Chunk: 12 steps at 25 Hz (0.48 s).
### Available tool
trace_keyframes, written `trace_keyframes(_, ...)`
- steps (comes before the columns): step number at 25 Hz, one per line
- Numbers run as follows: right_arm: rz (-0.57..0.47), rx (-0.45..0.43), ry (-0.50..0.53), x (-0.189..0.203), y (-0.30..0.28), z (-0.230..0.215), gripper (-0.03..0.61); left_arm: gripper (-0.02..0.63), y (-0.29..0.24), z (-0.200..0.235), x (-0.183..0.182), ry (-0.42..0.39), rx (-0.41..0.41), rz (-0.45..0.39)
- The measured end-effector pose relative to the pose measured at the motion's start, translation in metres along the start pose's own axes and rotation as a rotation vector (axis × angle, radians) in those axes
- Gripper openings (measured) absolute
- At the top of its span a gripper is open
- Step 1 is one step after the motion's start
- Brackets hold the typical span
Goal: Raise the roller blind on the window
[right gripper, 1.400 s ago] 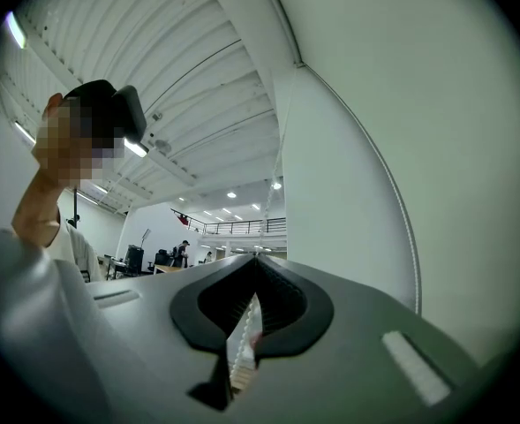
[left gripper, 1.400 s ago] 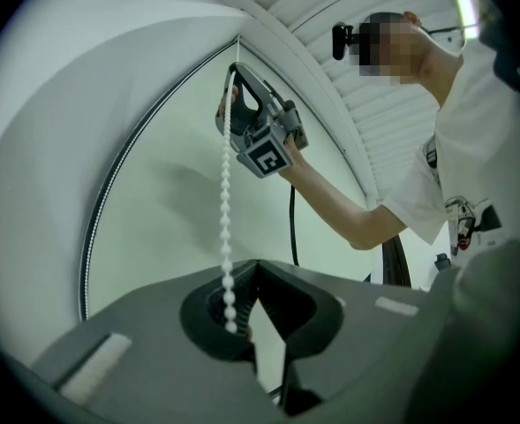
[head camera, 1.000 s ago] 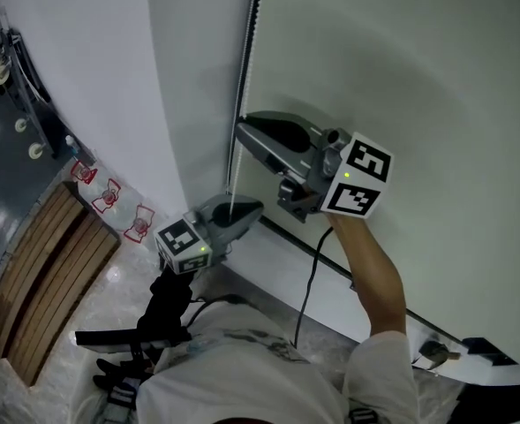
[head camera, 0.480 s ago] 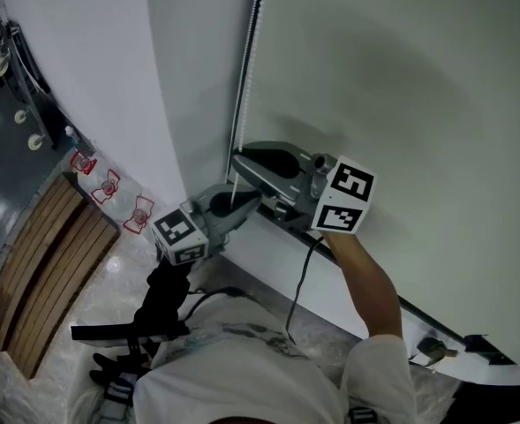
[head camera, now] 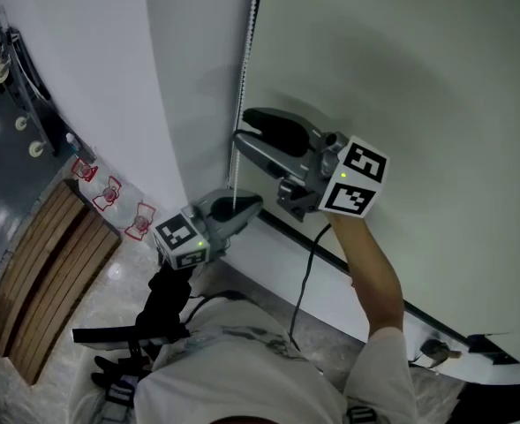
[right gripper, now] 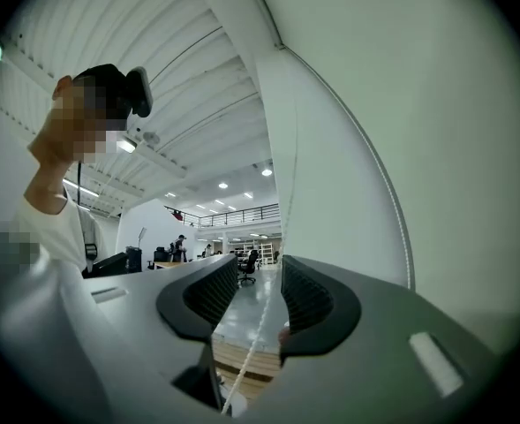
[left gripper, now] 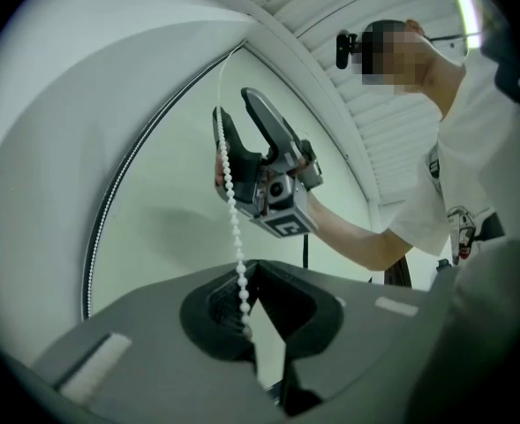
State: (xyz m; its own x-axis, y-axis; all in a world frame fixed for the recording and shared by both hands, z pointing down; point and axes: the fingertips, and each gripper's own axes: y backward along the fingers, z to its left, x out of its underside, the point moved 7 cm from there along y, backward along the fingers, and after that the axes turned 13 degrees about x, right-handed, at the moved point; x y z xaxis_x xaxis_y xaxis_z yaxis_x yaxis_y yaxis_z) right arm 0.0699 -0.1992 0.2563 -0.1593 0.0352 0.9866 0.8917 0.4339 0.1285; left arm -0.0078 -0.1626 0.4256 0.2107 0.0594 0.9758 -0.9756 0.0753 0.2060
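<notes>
A white bead chain (head camera: 247, 51) hangs down the left edge of the pale roller blind (head camera: 401, 78). My left gripper (head camera: 242, 208) is the lower one, and its jaws are shut on the chain (left gripper: 234, 228). My right gripper (head camera: 249, 129) is just above it. Its jaws have just been opening and now stand open. The chain (right gripper: 258, 347) runs between the ribbed pads (right gripper: 305, 299) without being pressed. In the left gripper view the right gripper (left gripper: 235, 135) shows straddling the chain. A dark bottom bar (head camera: 365, 281) runs along the blind's lower edge.
A white wall (head camera: 101, 78) stands left of the window, and a white sill (head camera: 268, 263) runs below the blind. On the floor at left lie a wooden slatted board (head camera: 39, 272) and small red-and-white items (head camera: 109, 193). A black cable (head camera: 302, 285) hangs from the right gripper.
The right gripper went down along the chain, then came back up, and its jaws opened and let go of the chain. The left gripper stayed where it was, still gripping the chain.
</notes>
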Motion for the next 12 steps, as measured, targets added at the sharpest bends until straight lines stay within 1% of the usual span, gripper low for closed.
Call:
trace_keyframes(6,-0.084,0.043,0.059,-0.057,-0.014,-0.011,0.141,-0.002,-0.003,0.001,-0.001,-0.003,0.001,0.007)
trace_keyframes(12,-0.152,0.019,0.112,-0.108,-0.031,-0.010,0.141,-0.002,-0.003,-0.001,0.001,0.000,0.005,0.005)
